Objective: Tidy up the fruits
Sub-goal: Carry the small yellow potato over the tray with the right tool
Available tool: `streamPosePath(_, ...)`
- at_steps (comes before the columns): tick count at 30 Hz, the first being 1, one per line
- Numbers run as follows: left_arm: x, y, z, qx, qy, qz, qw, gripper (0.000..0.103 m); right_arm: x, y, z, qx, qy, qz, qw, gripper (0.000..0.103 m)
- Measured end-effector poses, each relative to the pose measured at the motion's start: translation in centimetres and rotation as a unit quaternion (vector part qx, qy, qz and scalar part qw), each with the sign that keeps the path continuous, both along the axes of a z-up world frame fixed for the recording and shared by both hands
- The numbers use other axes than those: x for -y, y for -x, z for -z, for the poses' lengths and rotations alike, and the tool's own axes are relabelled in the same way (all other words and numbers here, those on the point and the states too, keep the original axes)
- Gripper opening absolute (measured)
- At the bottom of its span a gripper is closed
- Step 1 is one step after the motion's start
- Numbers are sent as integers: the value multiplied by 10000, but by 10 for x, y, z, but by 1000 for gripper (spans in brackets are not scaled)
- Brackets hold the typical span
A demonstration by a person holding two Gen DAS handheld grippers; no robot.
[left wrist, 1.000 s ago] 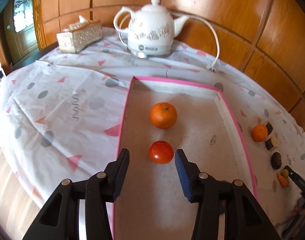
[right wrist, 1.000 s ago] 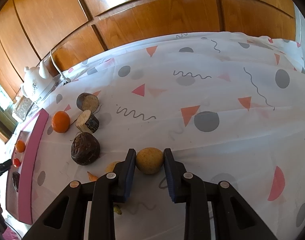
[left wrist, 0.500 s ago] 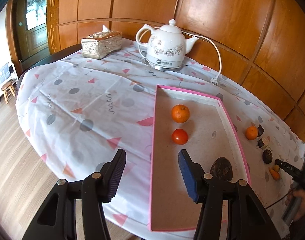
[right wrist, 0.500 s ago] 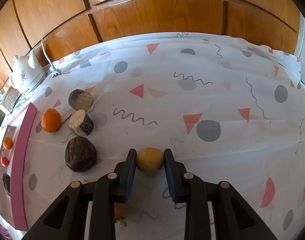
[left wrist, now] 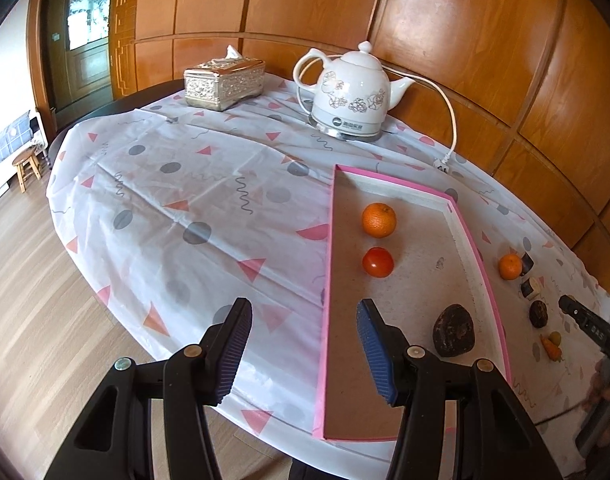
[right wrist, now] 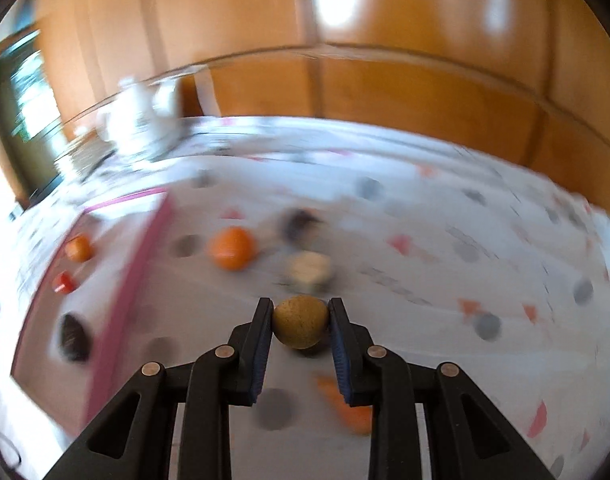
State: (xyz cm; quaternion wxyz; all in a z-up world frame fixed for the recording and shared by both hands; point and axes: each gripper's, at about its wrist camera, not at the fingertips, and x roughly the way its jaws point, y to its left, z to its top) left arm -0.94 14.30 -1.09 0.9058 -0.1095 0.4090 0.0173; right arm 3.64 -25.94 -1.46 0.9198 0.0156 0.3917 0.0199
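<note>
A pink-rimmed tray (left wrist: pixel 483 256) lies on the table and holds an orange (left wrist: pixel 379 220), a red tomato (left wrist: pixel 378 262) and a dark brown lumpy fruit (left wrist: pixel 454 330). My left gripper (left wrist: pixel 303 344) is open and empty, raised over the tray's near left edge. My right gripper (right wrist: pixel 301 322) is shut on a small round yellow-brown fruit (right wrist: pixel 301 321), lifted above the cloth. The right wrist view is motion-blurred. On the cloth right of the tray lie a second orange (left wrist: pixel 510 267), cut dark fruit pieces (left wrist: pixel 532 286), a dark round fruit (left wrist: pixel 538 313) and a small carrot-like piece (left wrist: pixel 551 347).
A white electric kettle (left wrist: pixel 351 96) with its cord and a silver tissue box (left wrist: pixel 224 79) stand at the back of the round table. Wood panelling runs behind. The wooden floor drops off at the left, with a small stool (left wrist: pixel 27 165) far left.
My left gripper has pulled back and up from the tomato, so the whole tray shows. My right gripper has lifted the yellow-brown fruit off the cloth and swung toward the tray.
</note>
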Motion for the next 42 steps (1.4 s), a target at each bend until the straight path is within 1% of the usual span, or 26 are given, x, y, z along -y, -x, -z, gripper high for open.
streamPosePath(4, -8, 2, 1, 4, 46, -96, 9999, 55, -53, 6, -11, 115, 170, -866, 9960, 28)
streamPosePath(7, -13, 3, 4, 0, 90, -178, 9998, 55, -80, 10, -10, 58, 76, -1286, 9917, 28)
streamPosePath(11, -18, 3, 8, -25, 138, -254, 9996, 55, -106, 16, -7, -93, -159, -1699, 9853, 28)
streamPosePath(14, -22, 4, 12, -49, 175, -350, 9992, 55, -128, 23, -3, -210, -344, -2050, 9779, 28)
streamPosePath(16, -26, 5, 15, -62, 202, -459, 9987, 56, -145, 28, -1, -256, -347, -2308, 9721, 28)
streamPosePath(17, -28, 5, 17, -76, 214, -533, 9983, 58, -151, 31, 0, -270, -339, -2391, 9700, 28)
streamPosePath(20, -39, 7, 22, -90, 300, -816, 9962, 59, -167, 37, 6, -357, -339, -2635, 9634, 28)
streamPosePath(24, -55, 9, 25, -110, 379, -1108, 9931, 59, -177, 40, 14, -446, -251, -2751, 9601, 28)
streamPosePath(30, -71, 11, 31, -161, 443, -1413, 9888, 60, -178, 36, 21, -553, -196, -2718, 9606, 28)
streamPosePath(34, -83, 15, 36, -205, 528, -1681, 9841, 61, -176, 35, 26, -630, -159, -2656, 9619, 28)
streamPosePath(38, -91, 17, 38, -225, 548, -1829, 9813, 61, -175, 34, 29, -694, -156, -2616, 9625, 28)
streamPosePath(42, -92, 17, 40, -248, 551, -1855, 9808, 61, -176, 31, 34, -756, -100, -2546, 9640, 28)
